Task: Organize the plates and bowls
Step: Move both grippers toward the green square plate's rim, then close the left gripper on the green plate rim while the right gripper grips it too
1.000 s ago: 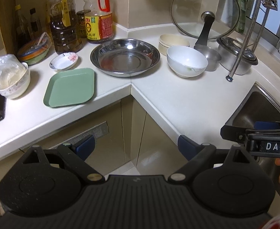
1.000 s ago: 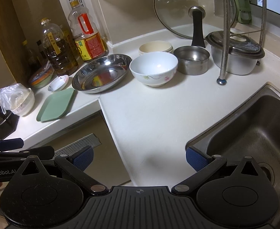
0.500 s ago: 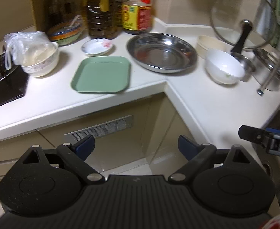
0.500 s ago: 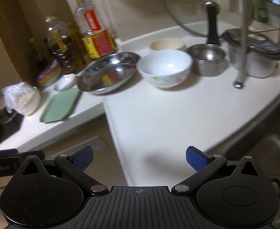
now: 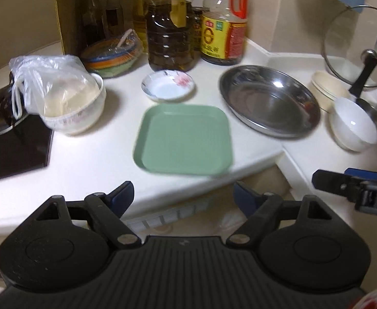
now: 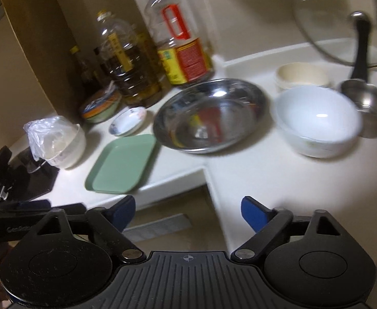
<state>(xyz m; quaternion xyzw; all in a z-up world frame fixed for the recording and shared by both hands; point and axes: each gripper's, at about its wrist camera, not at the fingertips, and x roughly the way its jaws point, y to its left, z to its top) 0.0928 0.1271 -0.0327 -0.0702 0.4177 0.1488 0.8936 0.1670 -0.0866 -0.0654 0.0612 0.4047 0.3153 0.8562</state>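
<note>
A green square plate [image 5: 184,139] lies near the counter's front edge, also in the right wrist view [image 6: 123,163]. Behind it sits a small white flowered saucer [image 5: 168,85] [image 6: 128,121]. To the right are a large steel dish [image 5: 269,100] [image 6: 210,114], a white bowl [image 5: 353,126] [image 6: 317,119] and cream bowls [image 5: 328,90] [image 6: 301,76]. My left gripper [image 5: 183,197] is open and empty, in front of the green plate. My right gripper [image 6: 188,212] is open and empty, before the counter's inner corner.
A white bowl with a plastic bag [image 5: 67,103] stands beside a black stove [image 5: 11,149]. Oil and sauce bottles [image 5: 171,25], a striped bowl [image 5: 111,56], a glass lid [image 5: 360,49] and a steel cup [image 6: 368,103] line the back.
Both grippers have swung left and moved closer to the counter. The green plate now lies straight ahead of my left gripper. The sink has left the right wrist view.
</note>
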